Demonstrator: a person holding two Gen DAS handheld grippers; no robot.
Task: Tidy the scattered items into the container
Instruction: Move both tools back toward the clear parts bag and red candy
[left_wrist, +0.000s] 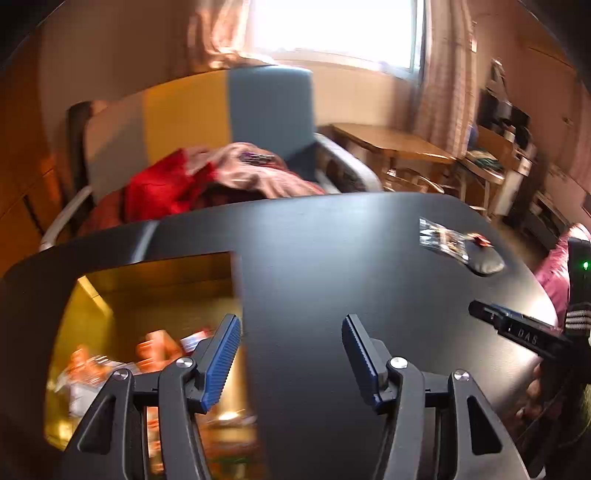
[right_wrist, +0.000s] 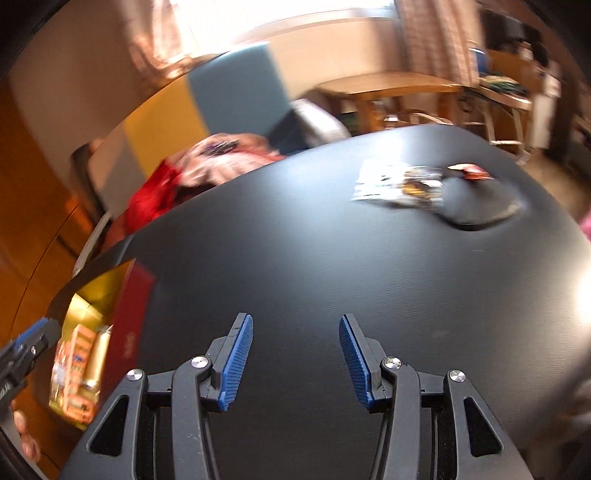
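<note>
My left tool (left_wrist: 291, 354) stands with its blue pads apart and nothing between them, hanging at the near right edge of the box (left_wrist: 155, 295), half over it and half over the black surface (left_wrist: 351, 240). My right tool (right_wrist: 295, 354) is likewise parted and empty, over bare surface, well short of anything loose.

I judge this the gap between two pickups: both tools are free, and the box, gold inside with a red outer wall in the right view, already holds several orange-and-white packets (right_wrist: 79, 365). What is left out sits together toward the far right of the surface: a clear crinkly wrapper (right_wrist: 399, 182), a dark rounded object that looks like a mouse (right_wrist: 480, 210) just beside it, and a small red piece (right_wrist: 472, 170) lying at the mouse's far end.

The next move, as I see it, calls for the right tool to travel out to that cluster, settle low over the flat wrapper and close on an edge that will lift.

Writing is scarce. The right tool's body, seen from the left camera, bears letters that look like "DAS" (left_wrist: 526, 334). The packet printing and a mark on the red wall are too blurred to read.
</note>
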